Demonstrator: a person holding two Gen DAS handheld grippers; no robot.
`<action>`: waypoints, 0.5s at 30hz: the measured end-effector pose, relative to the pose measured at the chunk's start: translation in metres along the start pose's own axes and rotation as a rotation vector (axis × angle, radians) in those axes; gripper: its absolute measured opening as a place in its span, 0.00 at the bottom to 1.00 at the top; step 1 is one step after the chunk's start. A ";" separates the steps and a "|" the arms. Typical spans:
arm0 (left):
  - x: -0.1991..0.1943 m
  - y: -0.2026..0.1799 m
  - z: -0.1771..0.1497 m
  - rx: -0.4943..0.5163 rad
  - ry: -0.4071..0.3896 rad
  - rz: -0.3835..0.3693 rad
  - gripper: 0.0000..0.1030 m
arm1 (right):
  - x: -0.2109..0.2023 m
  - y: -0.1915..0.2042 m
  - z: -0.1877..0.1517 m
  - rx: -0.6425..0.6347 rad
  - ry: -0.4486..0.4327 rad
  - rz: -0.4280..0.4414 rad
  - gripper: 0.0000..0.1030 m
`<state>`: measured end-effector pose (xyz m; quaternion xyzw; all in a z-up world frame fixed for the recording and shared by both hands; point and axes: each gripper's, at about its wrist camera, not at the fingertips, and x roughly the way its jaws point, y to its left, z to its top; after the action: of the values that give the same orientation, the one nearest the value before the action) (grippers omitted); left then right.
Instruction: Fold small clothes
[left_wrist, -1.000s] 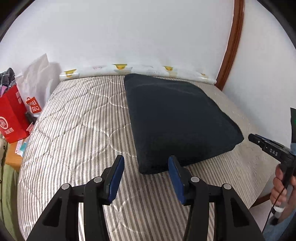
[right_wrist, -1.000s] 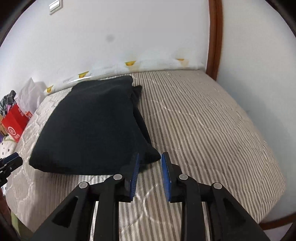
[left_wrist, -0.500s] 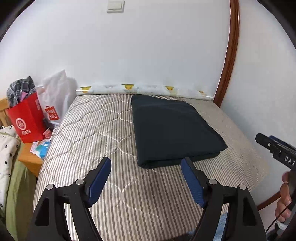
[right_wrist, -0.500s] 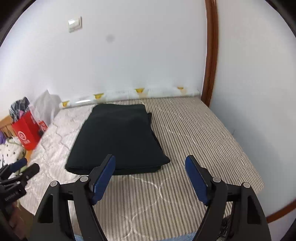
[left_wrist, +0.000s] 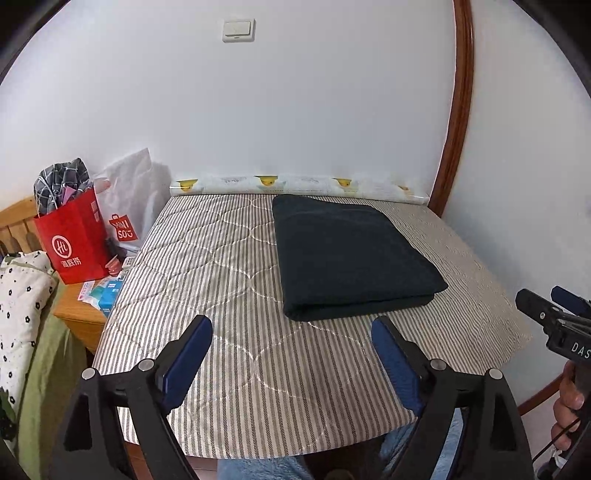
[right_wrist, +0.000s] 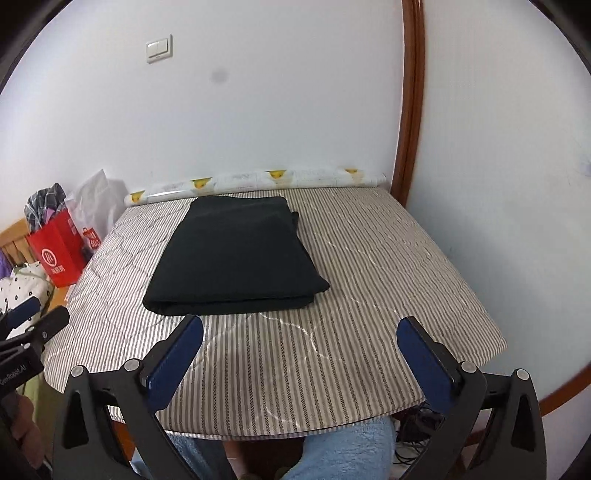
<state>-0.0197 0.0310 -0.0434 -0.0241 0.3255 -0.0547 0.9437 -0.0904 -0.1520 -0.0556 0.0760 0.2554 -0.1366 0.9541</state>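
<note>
"MINISO" lettering on white bag (left_wrist: 127, 206), left of mattress (left_wrist: 221, 280)

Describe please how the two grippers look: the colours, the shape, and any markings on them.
The left gripper and the right gripper are alike: black angular frames with silver rivets and two long fingers lined with blue pads. Seen from the left camera, the right one carries white letters "DAS". A thin black cable hangs beneath it.

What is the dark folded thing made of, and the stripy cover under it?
The dark folded cloth looks like soft, matte knit fabric: thick rounded fold, no shine. The striped cover seems woven, quilted fabric: stitched curves glint slightly.
</note>
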 end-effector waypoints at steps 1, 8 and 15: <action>0.000 0.000 0.000 0.002 0.002 0.000 0.85 | 0.000 0.001 0.000 -0.006 -0.001 -0.003 1.00; -0.001 -0.002 0.000 0.011 0.000 0.014 0.85 | 0.005 0.000 -0.002 0.003 0.013 -0.014 1.00; -0.004 -0.002 0.000 0.012 -0.002 0.011 0.85 | 0.006 -0.003 -0.005 0.006 0.017 -0.020 1.00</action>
<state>-0.0228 0.0292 -0.0409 -0.0165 0.3242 -0.0512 0.9445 -0.0887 -0.1548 -0.0626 0.0776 0.2636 -0.1464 0.9503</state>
